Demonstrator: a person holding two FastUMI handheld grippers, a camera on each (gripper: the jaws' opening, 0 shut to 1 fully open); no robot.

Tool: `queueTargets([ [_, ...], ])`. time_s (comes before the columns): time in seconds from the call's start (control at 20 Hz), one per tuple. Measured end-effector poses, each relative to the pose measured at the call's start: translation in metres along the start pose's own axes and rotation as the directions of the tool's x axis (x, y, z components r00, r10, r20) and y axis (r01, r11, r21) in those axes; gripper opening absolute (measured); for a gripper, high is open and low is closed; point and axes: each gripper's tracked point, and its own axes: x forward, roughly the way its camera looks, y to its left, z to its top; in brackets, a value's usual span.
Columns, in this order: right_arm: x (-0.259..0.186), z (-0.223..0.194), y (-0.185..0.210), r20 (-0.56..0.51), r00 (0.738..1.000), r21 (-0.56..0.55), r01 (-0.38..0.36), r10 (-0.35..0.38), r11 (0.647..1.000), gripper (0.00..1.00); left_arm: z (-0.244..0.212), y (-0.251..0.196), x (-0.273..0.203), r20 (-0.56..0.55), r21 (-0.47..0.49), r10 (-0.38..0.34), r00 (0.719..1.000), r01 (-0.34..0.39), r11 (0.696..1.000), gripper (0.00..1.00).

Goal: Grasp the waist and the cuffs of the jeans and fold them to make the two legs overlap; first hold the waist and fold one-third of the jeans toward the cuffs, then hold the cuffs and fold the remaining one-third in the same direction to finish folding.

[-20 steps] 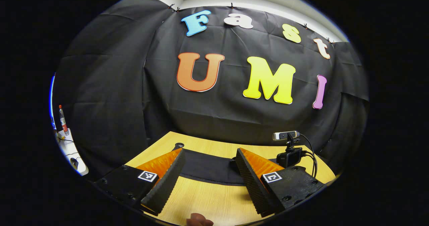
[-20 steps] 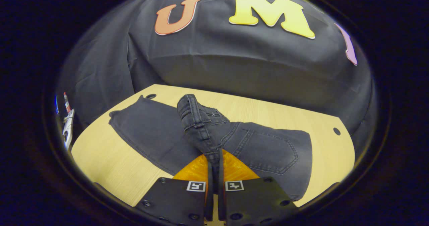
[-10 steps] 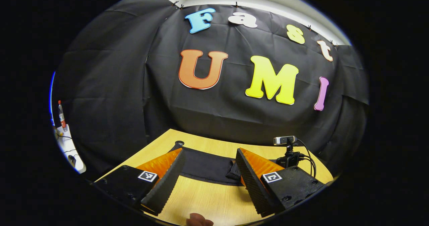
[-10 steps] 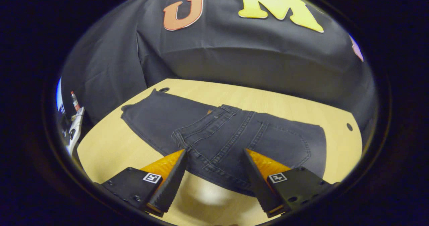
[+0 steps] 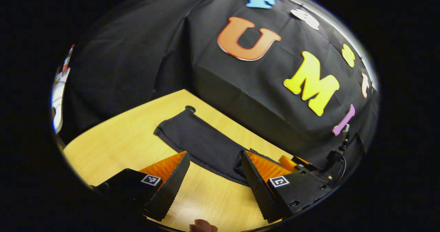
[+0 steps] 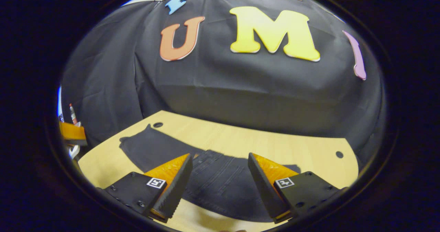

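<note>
Dark grey jeans (image 6: pixel 220 182) lie on the wooden table (image 6: pixel 295 149), the waist part folded over toward the legs, with the leg end (image 6: pixel 144 146) stretching left. My right gripper (image 6: pixel 218 189) hovers open just above the folded waist part, holding nothing. In the left gripper view the doubled legs (image 5: pixel 202 144) run from the cuffs (image 5: pixel 165 130) toward the lower right. My left gripper (image 5: pixel 213 187) is open over bare table in front of the legs, apart from the cloth. A part of the right gripper (image 5: pixel 292 162) shows past its right finger.
A small camera on a stand with cables (image 5: pixel 338 149) sits at the table's right end. Round holes (image 6: pixel 339 154) mark the table corners. A bottle (image 6: pixel 71 110) stands on a white shelf beyond the left edge. Black cloth walls close the back.
My right gripper, shut on the lifted waist a second ago, opened, laid it down on the legs and drew back. My left gripper swung and tilted toward the cuffs, staying open.
</note>
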Motion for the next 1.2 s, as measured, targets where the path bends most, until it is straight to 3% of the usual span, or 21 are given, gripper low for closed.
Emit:
queueTargets([
  [0.2,-0.008,0.049,-0.039,0.089,0.994,0.012,0.07,-0.071,0.997,0.99,-0.006,0.042,0.034,-0.066,-0.136,0.036,0.997,-0.045,0.99,0.99],
  [0.45,-0.034,0.094,-0.073,0.182,0.974,0.039,0.133,-0.138,0.99,0.99,-0.01,0.075,0.07,-0.108,-0.322,0.047,0.993,-0.08,0.943,0.99],
  [0.6,-0.054,0.112,-0.083,0.221,0.963,0.041,0.148,-0.154,0.988,0.99,-0.004,0.088,0.085,-0.102,-0.443,0.047,0.994,-0.087,0.892,0.99],
  [0.85,-0.091,0.136,-0.1,0.278,0.944,0.036,0.173,-0.176,0.984,0.99,-0.005,0.119,0.109,-0.108,-0.613,0.089,0.99,-0.137,0.778,1.0],
  [0.95,-0.1,0.142,-0.111,0.292,0.936,0.035,0.193,-0.195,0.981,0.99,0.001,0.124,0.115,-0.088,-0.667,0.081,0.993,-0.119,0.736,0.99],
  [1.05,-0.103,0.144,-0.125,0.292,0.932,0.04,0.215,-0.217,0.976,0.99,0.005,0.121,0.122,-0.079,-0.687,0.062,0.995,-0.1,0.719,0.99],
  [1.2,-0.104,0.14,-0.14,0.276,0.929,0.06,0.238,-0.246,0.969,0.99,0.011,0.121,0.136,-0.069,-0.688,0.046,0.997,-0.081,0.721,0.99],
])
